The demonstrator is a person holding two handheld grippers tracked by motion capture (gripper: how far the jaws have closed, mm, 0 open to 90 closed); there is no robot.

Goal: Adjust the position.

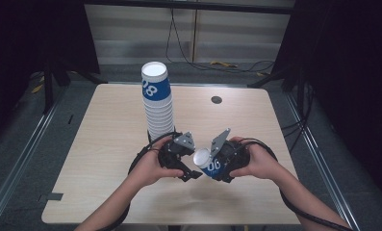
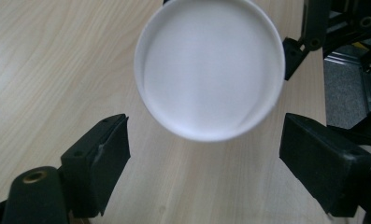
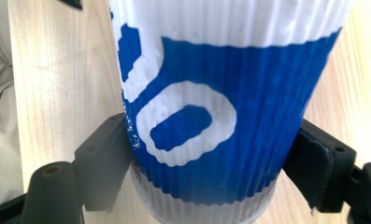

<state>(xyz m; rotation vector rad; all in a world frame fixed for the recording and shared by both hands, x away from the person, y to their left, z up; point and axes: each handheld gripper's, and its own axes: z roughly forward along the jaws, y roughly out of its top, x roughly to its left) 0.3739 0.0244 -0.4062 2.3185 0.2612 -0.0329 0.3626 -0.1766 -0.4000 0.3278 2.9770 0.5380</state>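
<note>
A blue and white ribbed paper cup point(image 1: 210, 163) lies on its side above the table's front middle, with my right gripper point(image 1: 218, 166) shut on it. In the right gripper view both pads press the cup point(image 3: 211, 107) across its blue band, my right gripper point(image 3: 213, 133) around it. My left gripper point(image 1: 192, 167) stands open just left of the cup, facing its round white end point(image 2: 210, 67). In the left gripper view my left gripper point(image 2: 206, 128) has its jaws wide apart, below that end and clear of it. A tall stack of upturned cups point(image 1: 157, 101) stands behind my left hand.
The light wooden table point(image 1: 107, 144) has a small black round hole cover point(image 1: 216, 99) at the back right. Cables trail from both grippers toward the front edge. Metal rails and dark curtains flank the table.
</note>
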